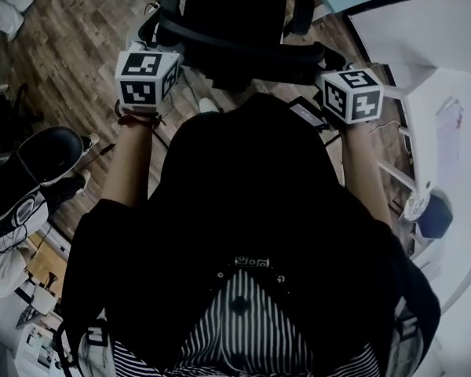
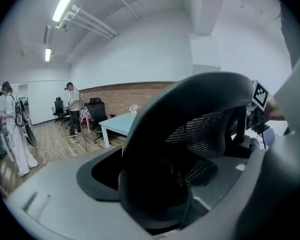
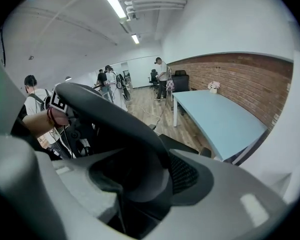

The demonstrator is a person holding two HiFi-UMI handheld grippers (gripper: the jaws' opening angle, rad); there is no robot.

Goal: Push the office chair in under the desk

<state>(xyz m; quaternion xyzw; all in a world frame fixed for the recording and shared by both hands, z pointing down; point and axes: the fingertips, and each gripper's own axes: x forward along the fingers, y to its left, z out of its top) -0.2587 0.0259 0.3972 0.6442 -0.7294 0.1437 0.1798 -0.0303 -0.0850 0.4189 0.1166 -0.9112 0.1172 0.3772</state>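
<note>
Floorboards [image 1: 71,45] carry the black office chair [image 1: 235,14], which stands in the open in front of the person with its back turned towards them. A white table [image 1: 463,234] runs along their right side, and the chair is near its corner, not under it.

The left tongs [image 2: 160,184] are closed on the left end of the backrest's top rim, and the mesh back fills the gap between the grey jaws. The right tongs [image 3: 140,184] grip the right end of the same rim, set fairly wide with the curved rail running between the jaws.

From above, both marker cubes [image 1: 147,77] sit level with each other at the chair's shoulders. Beyond the chair is a pale blue table [image 3: 215,119] beside a brick wall [image 3: 230,71], and several people [image 2: 72,109] stand farther down the room.
</note>
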